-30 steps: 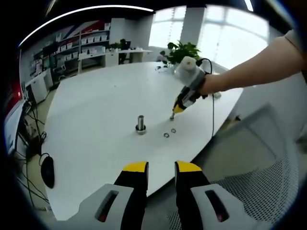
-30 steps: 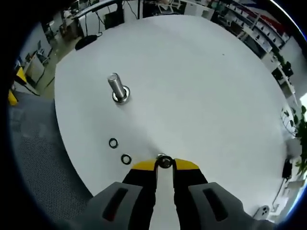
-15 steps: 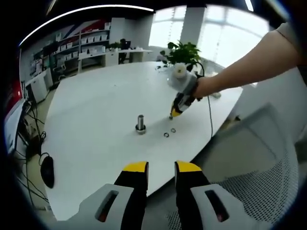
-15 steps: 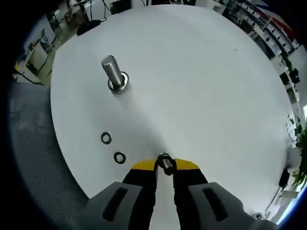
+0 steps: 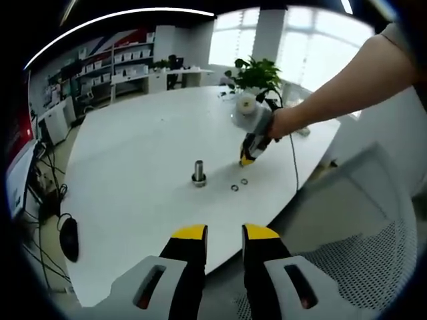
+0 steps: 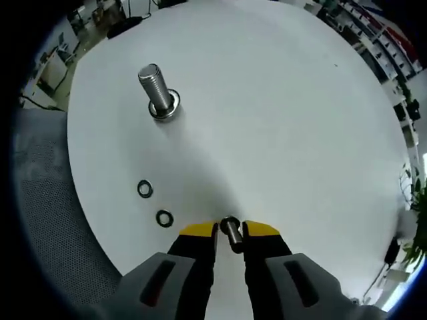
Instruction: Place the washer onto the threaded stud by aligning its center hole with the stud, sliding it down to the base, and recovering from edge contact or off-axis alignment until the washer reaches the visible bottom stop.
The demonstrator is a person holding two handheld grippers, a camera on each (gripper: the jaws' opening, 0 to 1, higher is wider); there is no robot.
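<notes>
A steel threaded stud stands upright in a ring base on the round white table. My right gripper is shut on a small metal washer held between its yellow tips, a little above the table. It is well short of the stud, near the table's edge. In the left gripper view the right gripper points down at the table, to the right of the stud. My left gripper hangs back off the table's near edge, open, with nothing between its jaws.
Two loose washers lie flat between the stud and the right gripper. A mesh chair stands by the table's edge. A potted plant sits at the far side, and a cable trails from the right gripper.
The right gripper has tilted and drawn slightly nearer the stud's side, with the washer still in its tips. The stud and loose washers stay put. The left gripper is unchanged.
</notes>
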